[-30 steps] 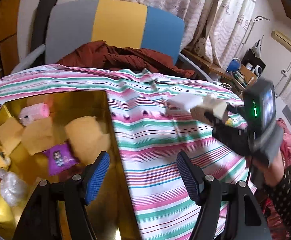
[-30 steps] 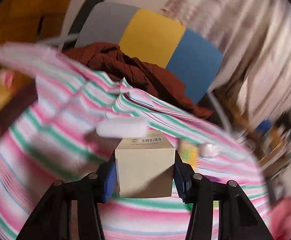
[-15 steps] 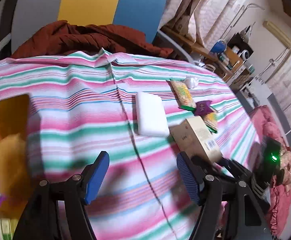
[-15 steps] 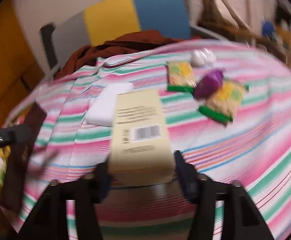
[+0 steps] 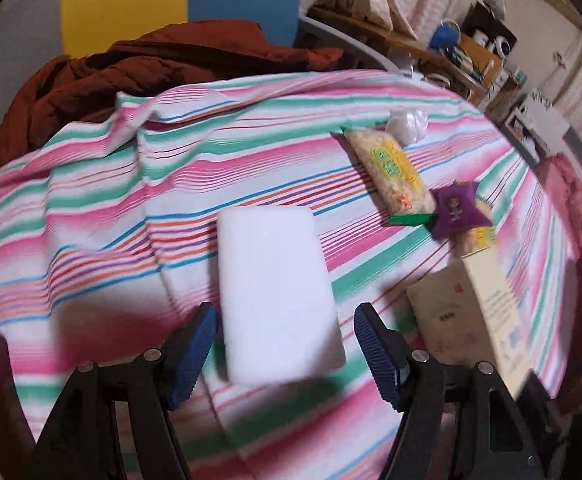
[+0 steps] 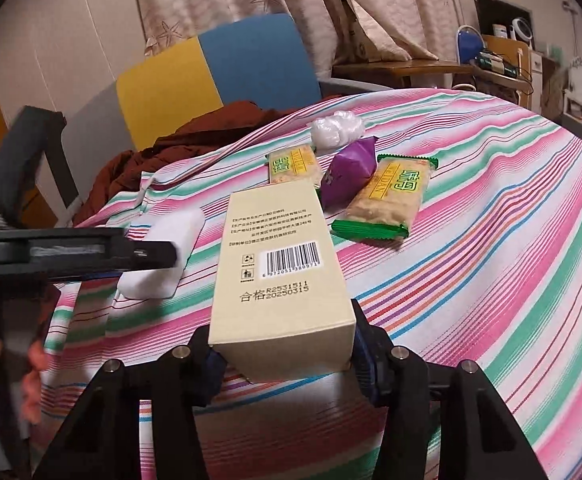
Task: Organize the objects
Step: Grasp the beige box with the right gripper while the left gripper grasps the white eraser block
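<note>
A white foam block (image 5: 275,288) lies flat on the striped tablecloth (image 5: 91,216). My left gripper (image 5: 287,344) hangs open over its near end, one blue pad on either side and neither touching it. In the right wrist view the left gripper (image 6: 151,256) reaches in from the left above the block (image 6: 167,252). A beige carton (image 6: 279,256) with a barcode on top sits between the jaws of my right gripper (image 6: 283,356), which are closing with both pads against its sides. The carton (image 5: 471,312) stands just right of the left gripper.
Two yellow-and-green snack packs (image 6: 391,196) (image 6: 291,166), a purple packet (image 6: 349,172) and a crumpled white bag (image 6: 337,128) lie beyond the carton. A rust-brown garment (image 5: 163,60) lies on a grey, yellow and blue chair (image 6: 211,72). A cluttered desk (image 6: 491,60) stands at the right.
The left gripper swung right, away from the gold tray, and came down over the white block. The right gripper rolled the carton barcode side up and lowered it toward the cloth.
</note>
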`<state>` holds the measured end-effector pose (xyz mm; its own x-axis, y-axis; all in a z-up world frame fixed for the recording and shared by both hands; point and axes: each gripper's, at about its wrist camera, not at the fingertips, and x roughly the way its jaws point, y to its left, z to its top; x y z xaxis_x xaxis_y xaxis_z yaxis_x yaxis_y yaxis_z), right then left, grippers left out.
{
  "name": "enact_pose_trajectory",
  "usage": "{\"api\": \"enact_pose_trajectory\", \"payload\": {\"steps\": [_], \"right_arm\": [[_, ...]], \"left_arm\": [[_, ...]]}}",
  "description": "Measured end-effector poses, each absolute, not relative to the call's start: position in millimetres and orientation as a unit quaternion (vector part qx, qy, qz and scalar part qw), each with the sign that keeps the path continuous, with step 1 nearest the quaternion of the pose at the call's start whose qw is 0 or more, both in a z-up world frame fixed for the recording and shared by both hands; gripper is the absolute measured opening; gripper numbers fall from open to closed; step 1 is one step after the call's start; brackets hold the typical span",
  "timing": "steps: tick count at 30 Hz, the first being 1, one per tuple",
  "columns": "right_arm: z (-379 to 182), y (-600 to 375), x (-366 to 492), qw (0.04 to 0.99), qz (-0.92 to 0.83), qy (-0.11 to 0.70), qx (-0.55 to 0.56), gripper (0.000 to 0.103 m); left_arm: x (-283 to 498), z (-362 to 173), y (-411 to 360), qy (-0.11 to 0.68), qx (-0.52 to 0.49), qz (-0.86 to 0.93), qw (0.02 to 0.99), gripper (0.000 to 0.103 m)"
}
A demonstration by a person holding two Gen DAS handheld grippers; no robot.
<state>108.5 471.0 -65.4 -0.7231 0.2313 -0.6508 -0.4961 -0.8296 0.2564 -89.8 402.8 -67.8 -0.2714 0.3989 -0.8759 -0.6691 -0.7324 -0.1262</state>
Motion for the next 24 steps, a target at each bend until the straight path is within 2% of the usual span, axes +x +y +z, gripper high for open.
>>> {"api": "enact_pose_trajectory", "payload": {"steps": [7, 12, 15, 24], "right_arm": [[-66, 474, 107, 0.201, 0.904, 0.211, -0.312, 0.054], [-66, 475, 107, 0.204, 0.905, 0.206, -0.312, 0.054], [-65, 474, 107, 0.208, 0.905, 0.199, -0.313, 0.053], [-64, 470, 106, 0.223, 0.905, 0.18, -0.314, 0.052]], "left_arm": [[-73, -76, 403, 0.194, -0.432, 0.814, 0.336, 0.071], [-66, -77, 391, 0.184, -0.411, 0.823, 0.347, 0.071], [-60, -76, 388, 0.185, -0.4, 0.825, 0.353, 0.058], [-31, -63, 358, 0.18, -0.372, 0.843, 0.345, 0.055]]}}
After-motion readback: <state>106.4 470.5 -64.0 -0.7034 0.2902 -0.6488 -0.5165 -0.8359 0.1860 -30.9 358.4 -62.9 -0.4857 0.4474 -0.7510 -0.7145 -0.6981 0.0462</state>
